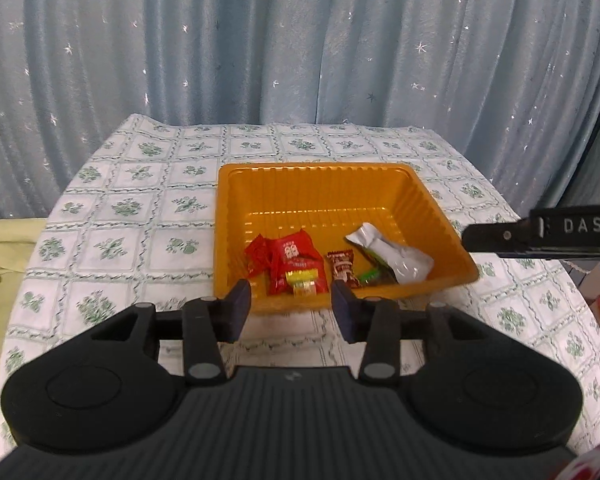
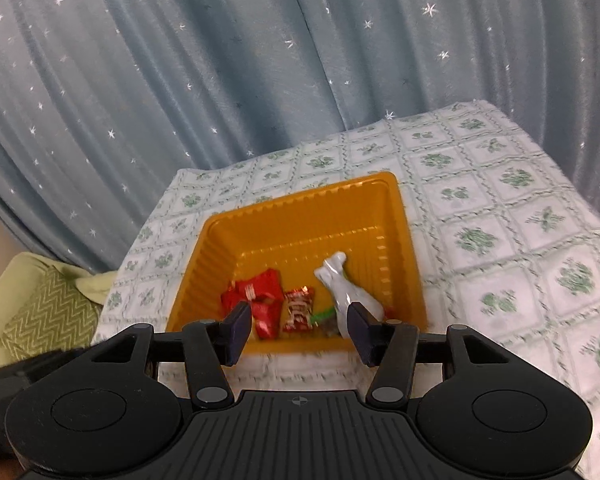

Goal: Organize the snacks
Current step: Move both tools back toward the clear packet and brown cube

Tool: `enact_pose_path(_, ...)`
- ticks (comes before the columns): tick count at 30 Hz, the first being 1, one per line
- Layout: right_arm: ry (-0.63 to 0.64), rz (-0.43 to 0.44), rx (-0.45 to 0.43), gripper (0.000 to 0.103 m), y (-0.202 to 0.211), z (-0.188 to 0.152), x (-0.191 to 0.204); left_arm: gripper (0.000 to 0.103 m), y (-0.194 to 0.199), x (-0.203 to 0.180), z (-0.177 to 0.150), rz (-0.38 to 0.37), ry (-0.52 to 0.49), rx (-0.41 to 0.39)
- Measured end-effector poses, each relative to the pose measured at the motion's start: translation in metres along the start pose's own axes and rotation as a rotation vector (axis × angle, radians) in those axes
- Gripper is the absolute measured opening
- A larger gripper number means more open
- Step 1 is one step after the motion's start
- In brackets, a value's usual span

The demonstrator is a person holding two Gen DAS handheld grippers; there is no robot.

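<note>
Both sets of tongs hang over the near edge of the orange tray (image 1: pixel 440 216), the left gripper (image 1: pixel 292 304) and the right gripper (image 2: pixel 298 322) each with jaws parted and nothing between the pads. All the snacks sit inside the tray on the floral tablecloth (image 1: pixel 140 216): red packets (image 1: pixel 288 264) to the left, a small brown candy (image 1: pixel 343 268) in the middle, and a white packet (image 1: pixel 392 254) lying over a green wrapper (image 1: pixel 369 277) toward the right wall. A starry blue curtain (image 1: pixel 300 40) hangs behind the table.
</note>
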State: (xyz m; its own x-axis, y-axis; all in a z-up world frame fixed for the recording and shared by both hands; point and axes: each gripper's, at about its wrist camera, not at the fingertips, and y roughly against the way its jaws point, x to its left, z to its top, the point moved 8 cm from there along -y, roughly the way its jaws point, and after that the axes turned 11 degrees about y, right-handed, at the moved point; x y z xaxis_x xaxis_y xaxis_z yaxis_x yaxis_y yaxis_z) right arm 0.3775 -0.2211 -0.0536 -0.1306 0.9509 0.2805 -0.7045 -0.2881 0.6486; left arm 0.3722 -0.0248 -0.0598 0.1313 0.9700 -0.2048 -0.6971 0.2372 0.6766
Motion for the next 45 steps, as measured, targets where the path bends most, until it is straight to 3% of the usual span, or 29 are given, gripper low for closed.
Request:
enact_pose_path(14,0.035,-0.086,-0.027,0.054,0.103,-0.056,0.016,0.070,0.099,-0.017,-0.045,0.021,0.010,-0.052)
enact_pose_path(26,0.058,-0.113,-0.035,0.057,0.159,-0.105,0.031,0.083,0.149,-0.012,-0.091,0.031,0.065,-0.059)
enact_pose_path(33,0.102,-0.161,-0.019,0.060,0.174,-0.135,0.032,0.085,0.162,-0.004,-0.112,0.044,0.076,-0.048)
enact_pose_path(45,0.116,-0.169,0.032,0.060,0.173,-0.167,0.035,0.087,0.166,0.007,-0.137,0.070,0.071,-0.019)
